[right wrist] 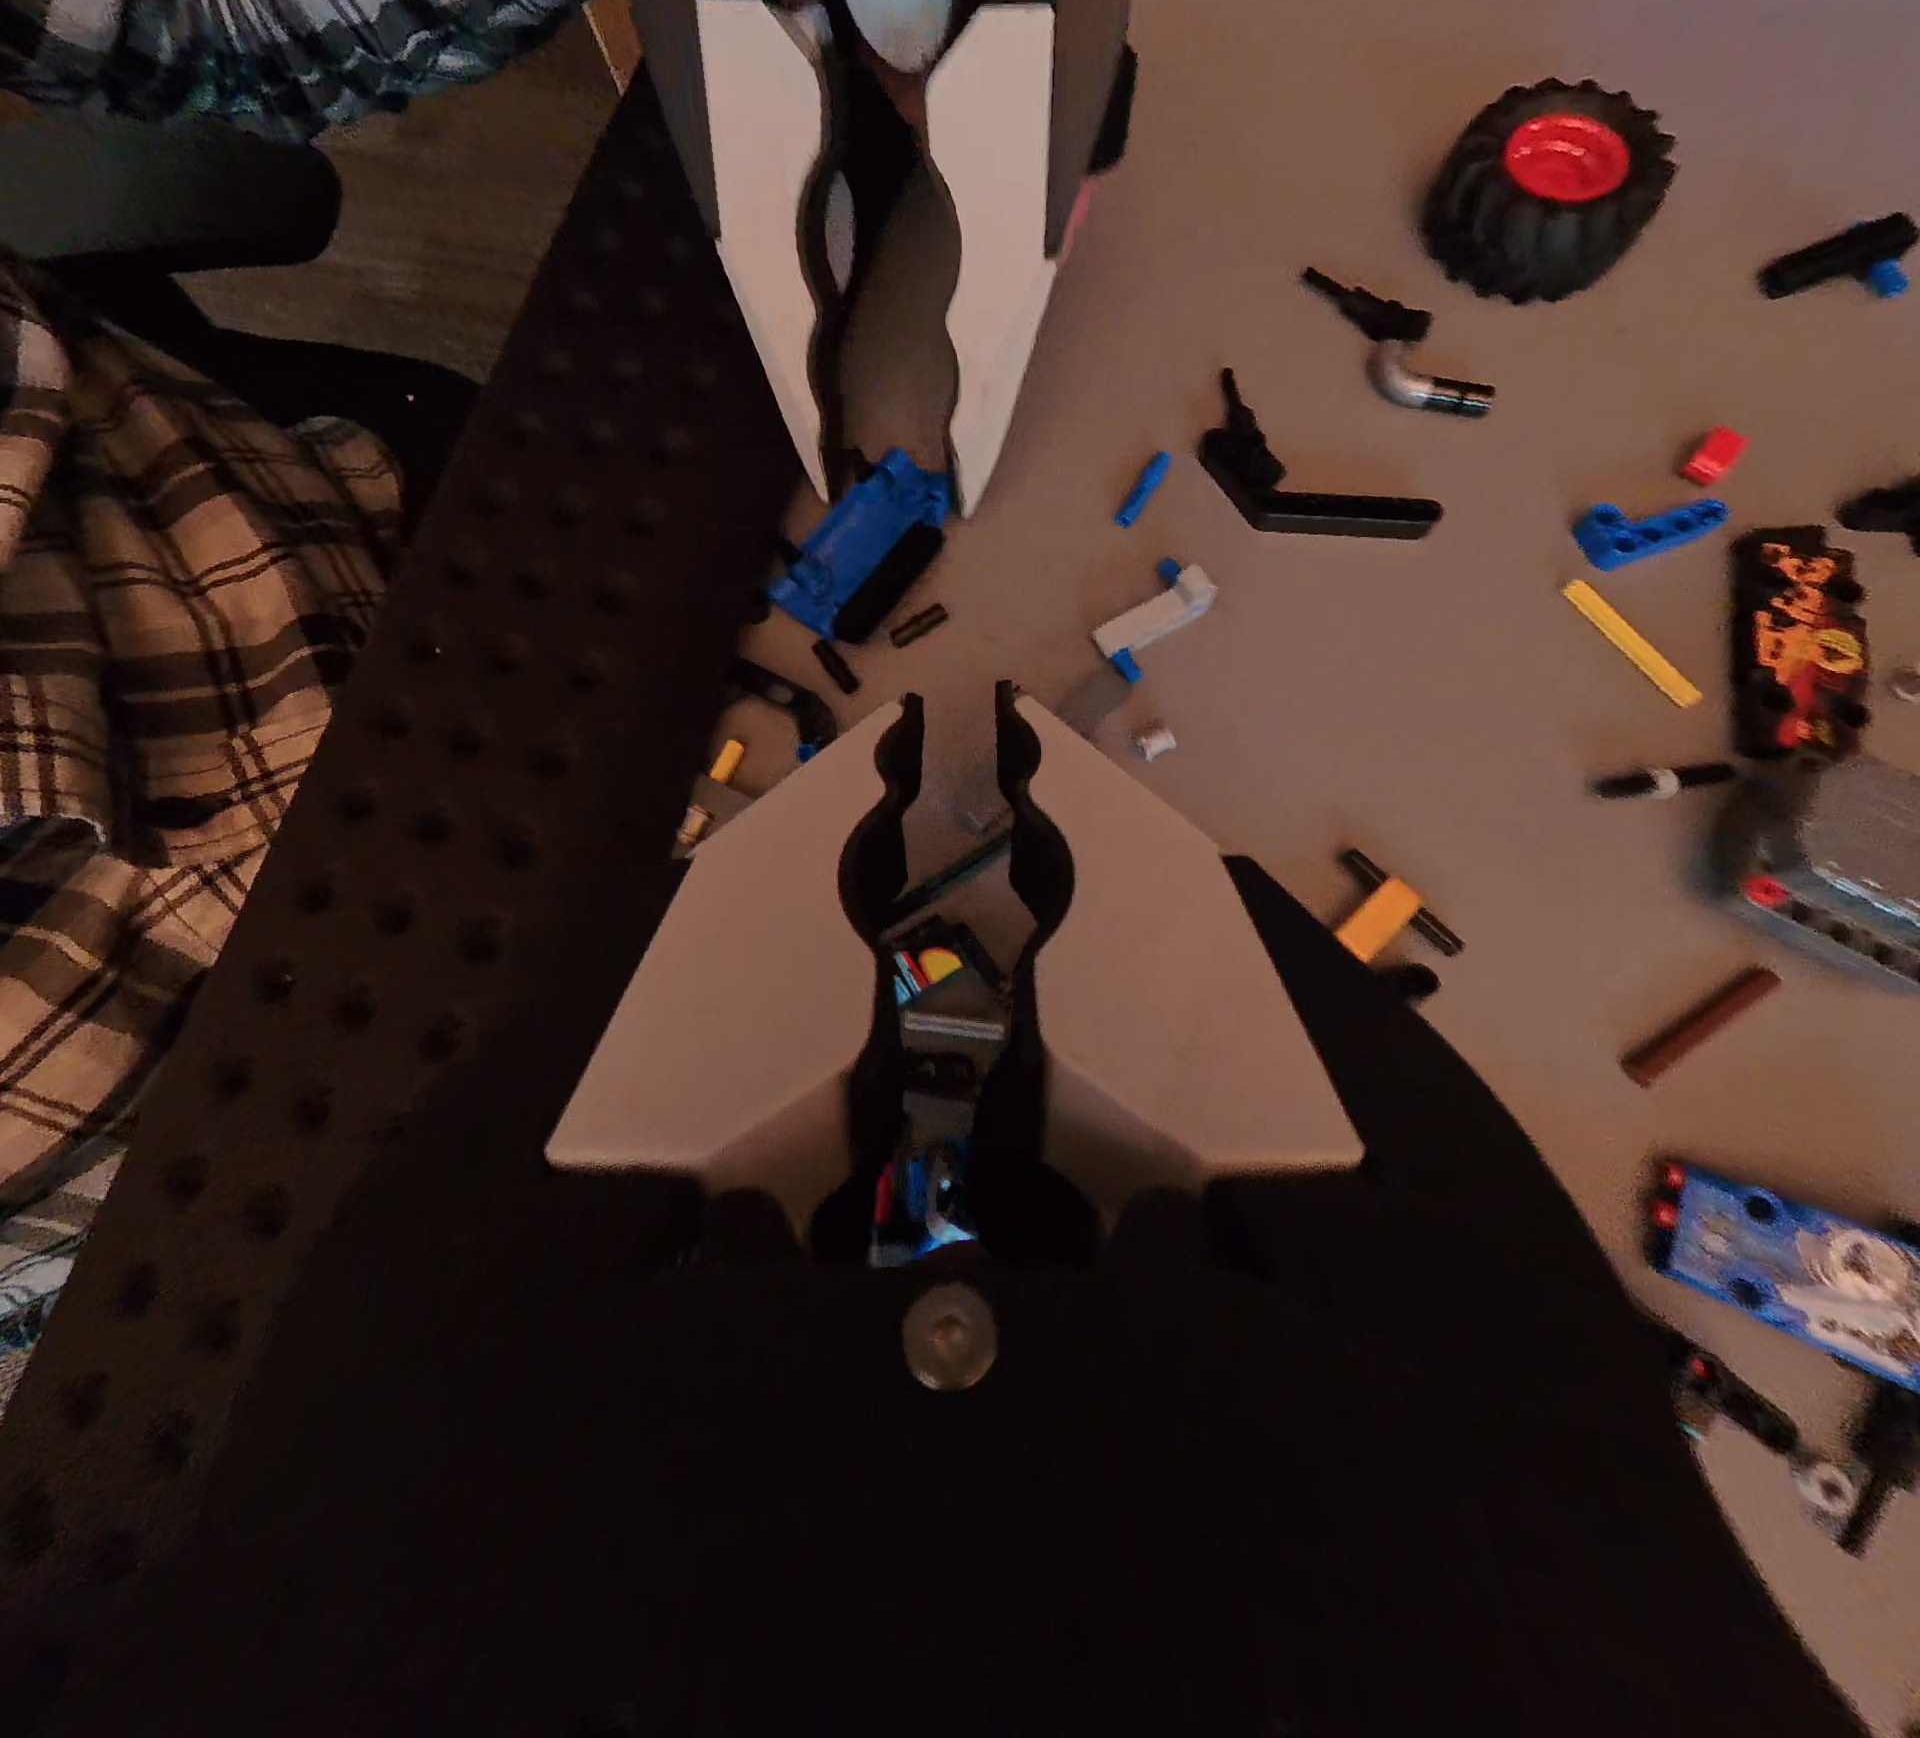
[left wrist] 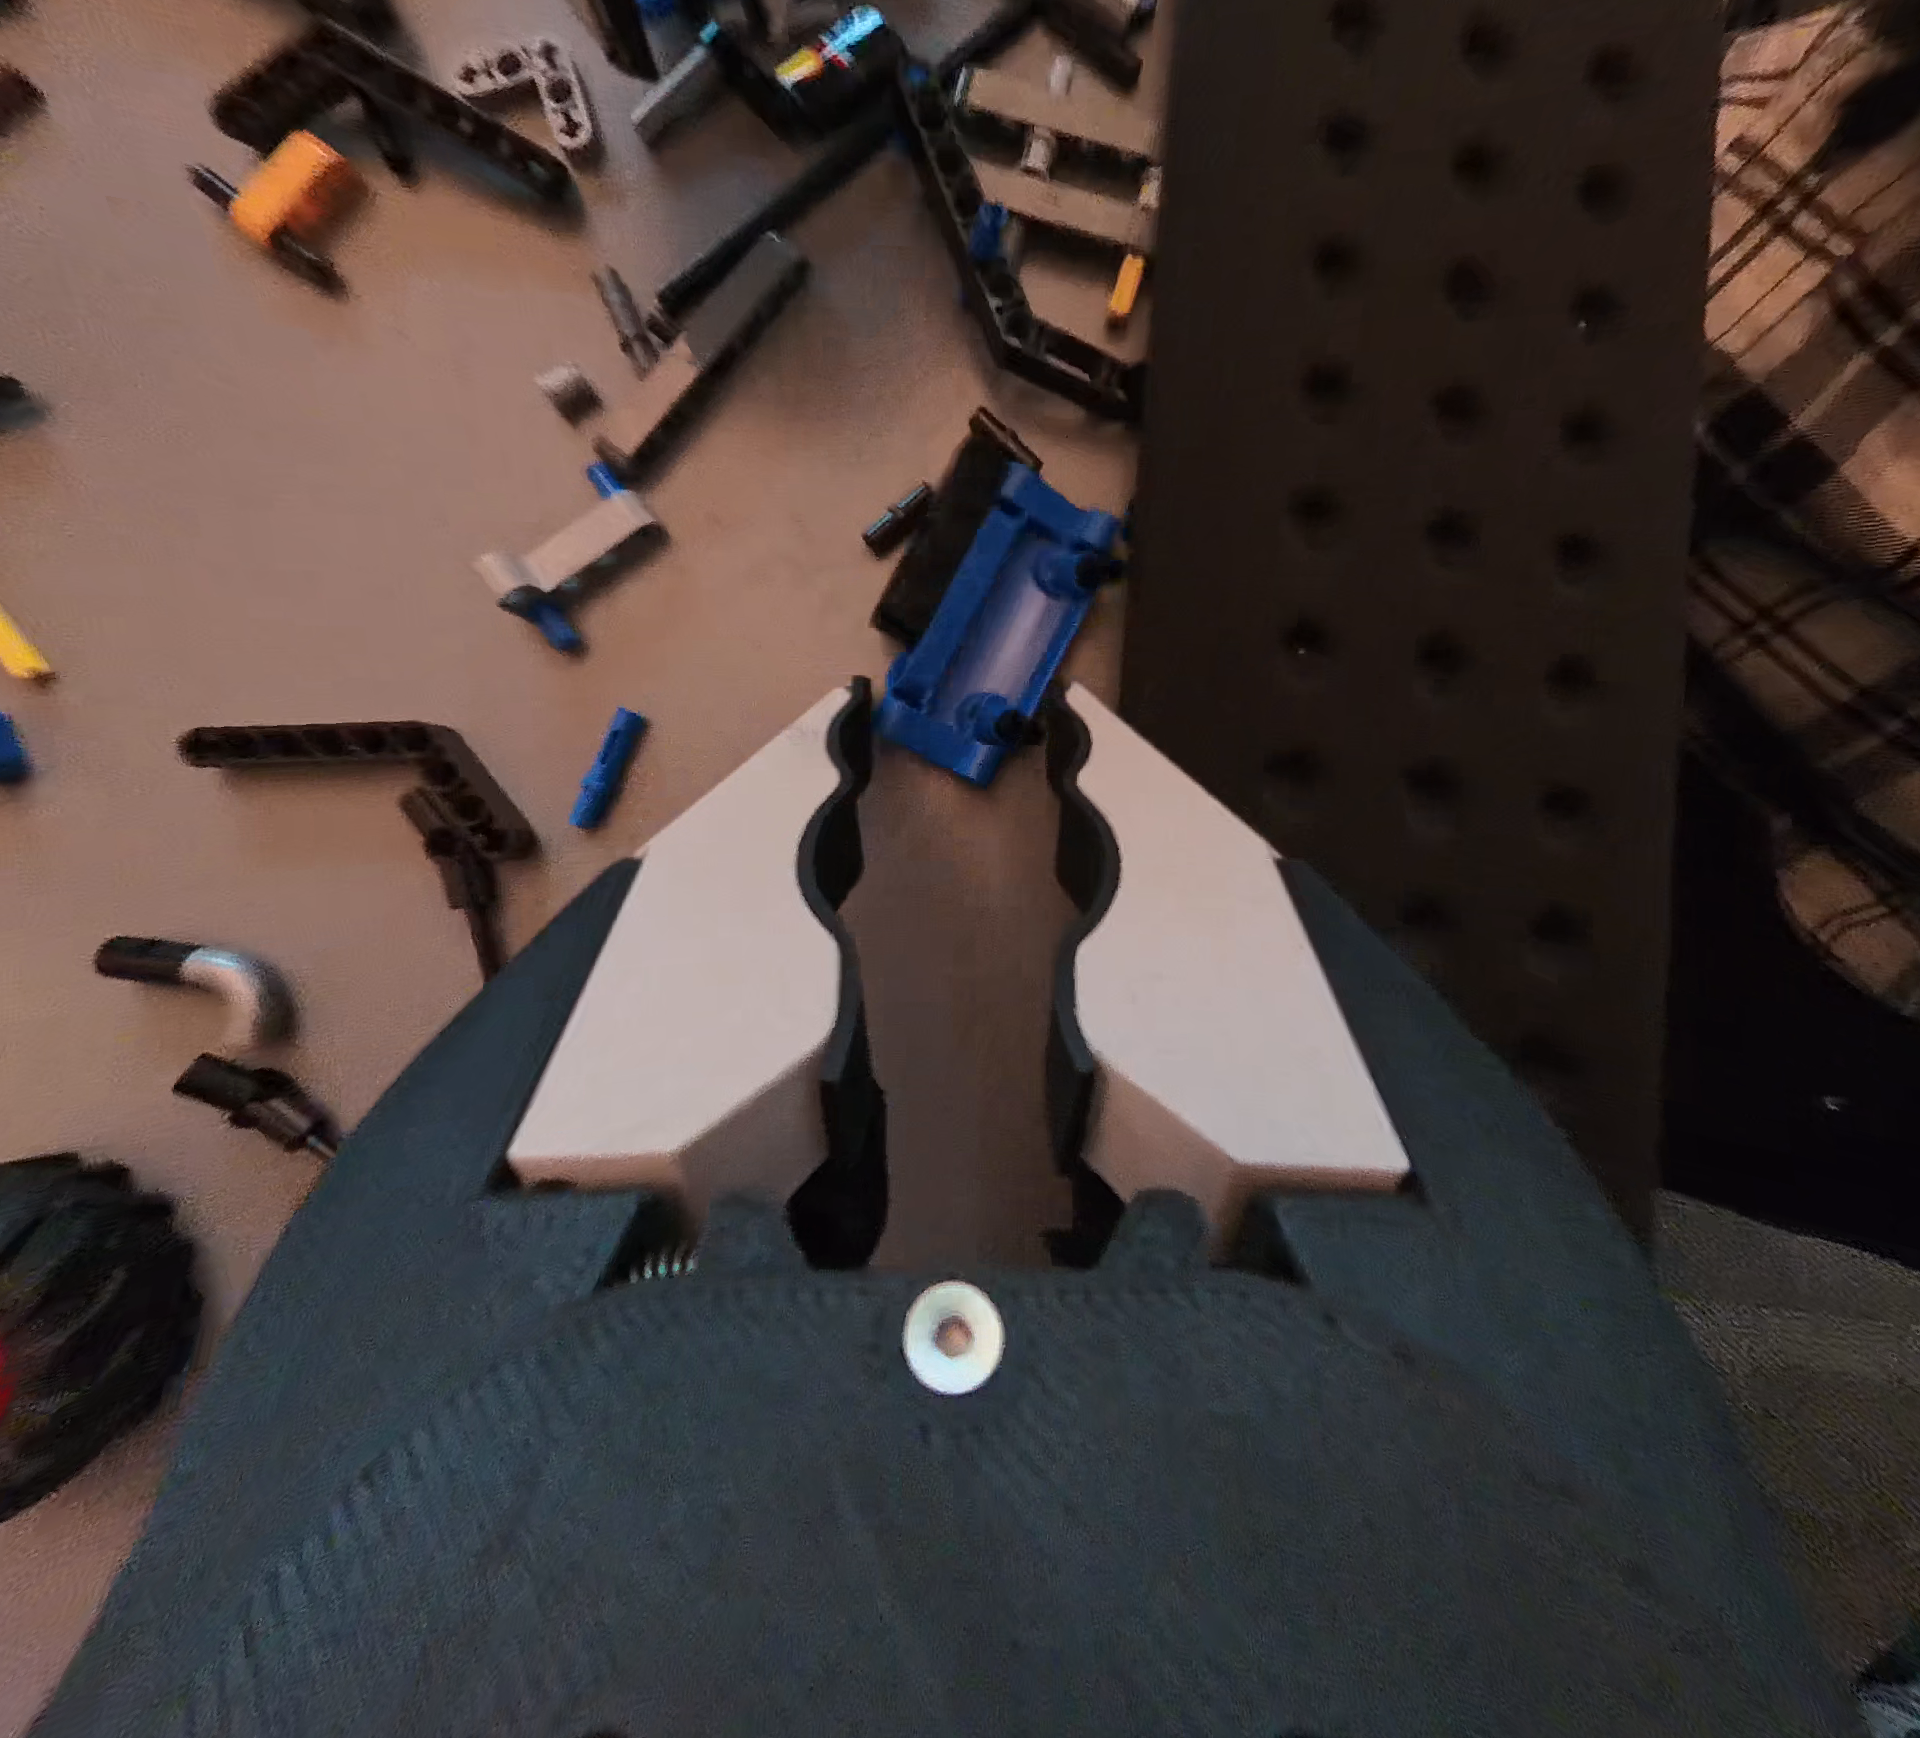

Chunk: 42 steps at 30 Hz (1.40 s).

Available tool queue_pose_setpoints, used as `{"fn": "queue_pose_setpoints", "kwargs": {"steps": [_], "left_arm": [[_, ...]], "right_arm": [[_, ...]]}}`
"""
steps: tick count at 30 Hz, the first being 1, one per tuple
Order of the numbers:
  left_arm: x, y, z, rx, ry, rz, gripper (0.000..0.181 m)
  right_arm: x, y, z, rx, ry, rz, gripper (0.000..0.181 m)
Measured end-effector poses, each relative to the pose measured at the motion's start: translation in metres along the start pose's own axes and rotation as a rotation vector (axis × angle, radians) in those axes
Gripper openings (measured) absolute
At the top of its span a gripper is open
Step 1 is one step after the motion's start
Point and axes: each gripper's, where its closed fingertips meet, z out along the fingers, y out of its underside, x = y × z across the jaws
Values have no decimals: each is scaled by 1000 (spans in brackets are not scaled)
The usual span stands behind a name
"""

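Straddling one end of the blue frame piece, left gripper has jaws spread, not pinching. Black pegboard lies at 3 o'clock. Right gripper, nearly closed, holds nothing at its tips.

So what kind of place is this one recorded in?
Probably a home or hobby tabletop, not a lab: loose building-toy parts such as a blue frame piece and a red-hubbed tyre lie scattered on the tan surface, beside plaid fabric.

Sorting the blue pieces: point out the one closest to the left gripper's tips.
The blue frame piece beside the black pegboard, right at the left gripper tips. The small blue pin lies apart, off to the side.
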Motion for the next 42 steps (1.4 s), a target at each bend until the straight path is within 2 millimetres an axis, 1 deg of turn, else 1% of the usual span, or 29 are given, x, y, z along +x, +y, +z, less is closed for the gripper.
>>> {"fn": "queue_pose_setpoints", "kwargs": {"steps": [3,5,7,9,10,12,15,18,20,21,22,23,26,27,28,30,32,33,34,35,37,41,42], "left_arm": [[0,-7,7,37,-23,31,30],[-6,-10,7,47,-88,68,29],[-11,-11,8,61,-114,20,28],[-20,-13,8,89,-160,-39,28],[-21,-13,8,107,-151,-79,28],[-24,-16,7,146,-145,-131,28],[-23,-17,8,144,-135,-142,28],[-27,-14,9,119,-159,-138,27],[-27,-14,9,130,-152,-152,28],[-27,-14,9,134,-156,-153,27],[-27,-15,9,144,-152,-154,27],[-25,-16,9,152,-141,-155,27],[-26,-16,10,140,-152,-146,27],[-29,-17,9,147,-177,-134,28],[-32,-22,6,168,-216,-110,33],[-30,-33,1,203,-245,-37,35],[-32,-34,3,171,-291,24,34],[-30,-32,8,148,-283,55,32],[-29,-28,14,119,-275,70,26],[-27,-29,17,128,-260,82,22],[-22,-28,21,119,-226,90,6],[-21,-29,23,125,-209,77,3],[-20,-30,23,122,-210,99,2]], "right_arm": [[-11,0,15,-24,-25,-8,14],[-16,4,25,-63,-21,-30,16],[-15,7,30,-93,15,-60,22],[-18,2,33,-77,41,-118,22],[-22,-2,35,-58,43,-147,20],[-25,-1,41,-68,47,-191,13],[-19,5,49,-100,91,-233,3],[-15,12,55,-130,108,-247,2],[-14,12,56,-130,117,-254,3],[-14,11,56,-130,123,-257,8],[-16,11,56,-132,125,-268,7],[-16,9,57,-132,129,-283,3],[-16,11,59,-153,139,-318,2],[-14,12,59,-165,148,-314,2],[-12,12,59,-163,154,-300,2],[-10,11,58,-140,150,-285,2],[-11,10,57,-132,150,-292,2],[-11,10,58,-127,150,-300,2],[-12,8,58,-122,153,-307,1],[-12,6,58,-114,156,-309,1],[-11,6,57,-115,161,-307,1],[-10,8,56,-135,180,-334,1],[-11,8,56,-132,171,-323,0]]}}
